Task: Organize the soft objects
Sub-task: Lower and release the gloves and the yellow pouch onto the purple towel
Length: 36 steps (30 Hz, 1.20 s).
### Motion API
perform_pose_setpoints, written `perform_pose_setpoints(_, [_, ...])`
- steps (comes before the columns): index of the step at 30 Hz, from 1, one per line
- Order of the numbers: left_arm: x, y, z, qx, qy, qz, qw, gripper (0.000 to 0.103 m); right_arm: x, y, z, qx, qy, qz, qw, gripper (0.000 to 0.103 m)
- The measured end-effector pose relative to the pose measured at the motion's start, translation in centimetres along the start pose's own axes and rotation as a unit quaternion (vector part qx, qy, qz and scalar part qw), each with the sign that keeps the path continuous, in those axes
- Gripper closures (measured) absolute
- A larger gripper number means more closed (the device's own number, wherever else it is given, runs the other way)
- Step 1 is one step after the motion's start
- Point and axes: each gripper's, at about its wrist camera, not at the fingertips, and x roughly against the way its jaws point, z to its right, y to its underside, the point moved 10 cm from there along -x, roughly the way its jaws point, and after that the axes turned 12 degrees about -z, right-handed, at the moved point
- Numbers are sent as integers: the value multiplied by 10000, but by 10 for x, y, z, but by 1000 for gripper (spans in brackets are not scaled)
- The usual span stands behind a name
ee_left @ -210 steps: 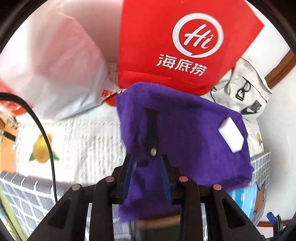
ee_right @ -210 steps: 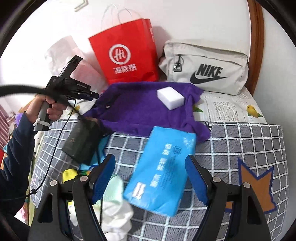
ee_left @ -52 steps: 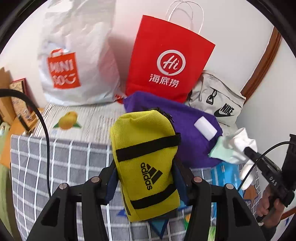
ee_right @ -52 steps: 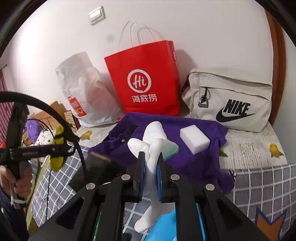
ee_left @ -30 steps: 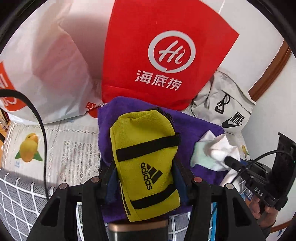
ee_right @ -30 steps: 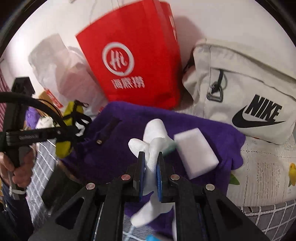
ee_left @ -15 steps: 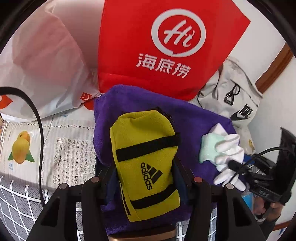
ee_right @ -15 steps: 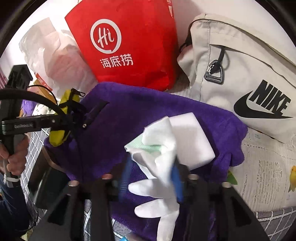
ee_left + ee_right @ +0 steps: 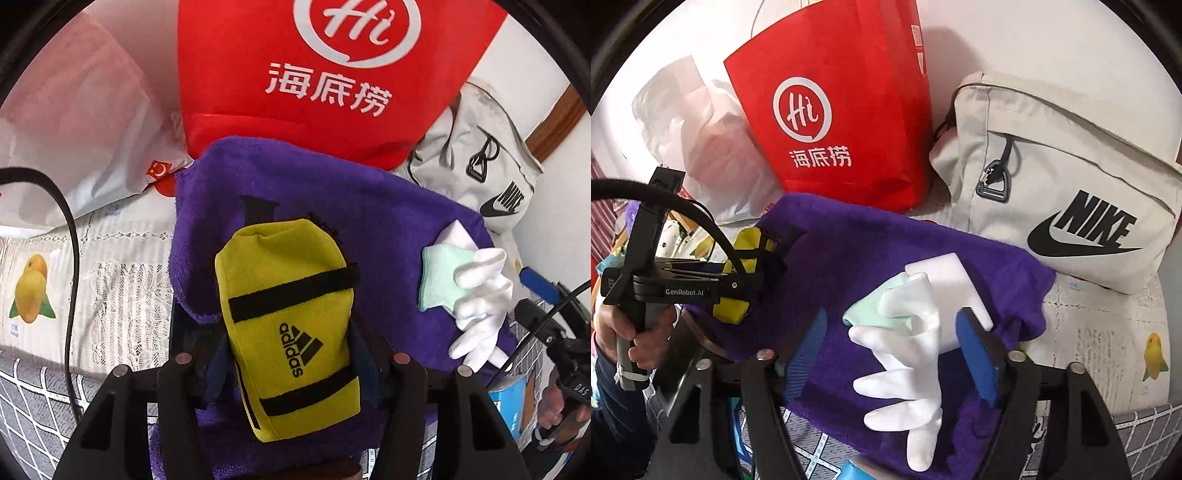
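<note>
My left gripper (image 9: 288,343) holds a yellow Adidas pouch (image 9: 288,325) low over the left part of a purple towel (image 9: 388,221). Its jaws are opening, with the pads still against the pouch's sides. In the right wrist view the pouch (image 9: 738,314) hangs at the towel's left edge. My right gripper (image 9: 890,317) is opening wide. A white glove (image 9: 905,365) and a mint-green cloth (image 9: 871,314) lie loose on the towel (image 9: 849,251) between its fingers, and neither pad touches them. They rest against a white sponge (image 9: 949,280).
A red paper bag (image 9: 842,110) and a beige Nike bag (image 9: 1071,184) stand against the wall behind the towel. A white plastic bag (image 9: 74,129) is at the back left. A blue tissue pack (image 9: 509,402) lies on the checked cloth (image 9: 29,398).
The right jaws went from shut on the white glove to wide apart, leaving glove and mint cloth on the towel by the sponge. The left gripper sank toward the towel with the pouch.
</note>
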Motion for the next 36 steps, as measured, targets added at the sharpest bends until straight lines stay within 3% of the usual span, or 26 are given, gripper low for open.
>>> perform_pose_setpoints(8, [-8,-2,0,66,89,-87,9999,37,-7,-3,1,-108,303,-129,9994,22])
perform_pose_setpoints(17, [0,-1,3,91,164,-62,9998,35,3,-8,-13,346,709,234,9966,22])
perform_pose_setpoints(20, [4,-1,1,136,151,-47,9998,35,5,-10,-12,229,596,336,9974,22])
perform_pose_setpoints(23, [13,-1,-2,175,216,12,9996,35,3,-10,-10,-93,74,305,9995,22])
perform_pose_setpoints(29, [41,3,-7,214,154,237,9994,35,7,-1,3,-783,-476,347,9952,22])
perform_pose_setpoints(36, [89,13,0,190,205,710,9971,35,33,28,2,-814,86,140,9965,22])
